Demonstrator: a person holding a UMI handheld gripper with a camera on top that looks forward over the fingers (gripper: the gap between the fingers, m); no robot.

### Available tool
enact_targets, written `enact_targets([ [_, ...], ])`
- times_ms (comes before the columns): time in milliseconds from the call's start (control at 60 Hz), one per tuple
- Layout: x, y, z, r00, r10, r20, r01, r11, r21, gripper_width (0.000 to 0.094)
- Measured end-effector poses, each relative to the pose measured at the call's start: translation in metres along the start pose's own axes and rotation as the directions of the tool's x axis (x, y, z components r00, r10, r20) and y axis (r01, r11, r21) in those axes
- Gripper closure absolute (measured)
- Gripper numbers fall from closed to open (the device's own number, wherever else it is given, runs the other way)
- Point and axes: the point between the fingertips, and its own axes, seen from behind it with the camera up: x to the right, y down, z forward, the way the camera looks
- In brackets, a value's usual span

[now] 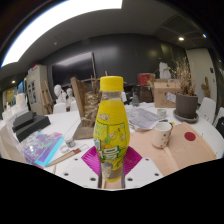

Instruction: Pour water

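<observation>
A yellow bottle [111,125] with a yellow cap and a green-and-yellow label stands upright between my fingers. Both magenta pads [93,158] press against its lower sides, so my gripper [111,160] is shut on it. A white mug [162,134] stands on the table beyond and to the right of the bottle, its opening facing up. The bottle's base is hidden behind the gripper body.
A red round lid [190,135] lies right of the mug. A dark plant pot [186,104] stands at the back right. A plastic bag [42,148] and a black device [28,123] lie to the left. Wooden stands [86,105] sit behind the bottle.
</observation>
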Motion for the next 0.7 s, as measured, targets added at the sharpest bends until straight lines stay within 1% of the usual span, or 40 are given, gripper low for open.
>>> enact_targets([
  [100, -0.01, -0.05, 0.022, 0.98, 0.173, 0.097, -0.178, 0.983, 0.046, 0.0684],
  [183, -0.015, -0.085, 0.047, 0.912, 0.366, 0.184, -0.379, 0.924, 0.043, 0.0684],
  [250, -0.012, -0.105, 0.069, 0.815, 0.523, 0.248, -0.541, 0.841, 0.006, 0.0685],
  [333, -0.006, -0.122, 0.092, 0.657, 0.69, 0.303, -0.71, 0.702, -0.056, 0.0686],
  [400, 0.009, -0.127, 0.111, 0.505, 0.802, 0.318, -0.821, 0.56, -0.109, 0.0684],
  [500, 0.032, -0.125, 0.135, 0.215, 0.928, 0.305, -0.939, 0.282, -0.197, 0.0686],
  [600, 0.058, -0.116, 0.153, -0.014, 0.959, 0.284, -0.971, 0.054, -0.231, 0.0686],
  [700, 0.069, -0.106, 0.165, -0.155, 0.954, 0.258, -0.96, -0.084, -0.268, 0.0684],
])
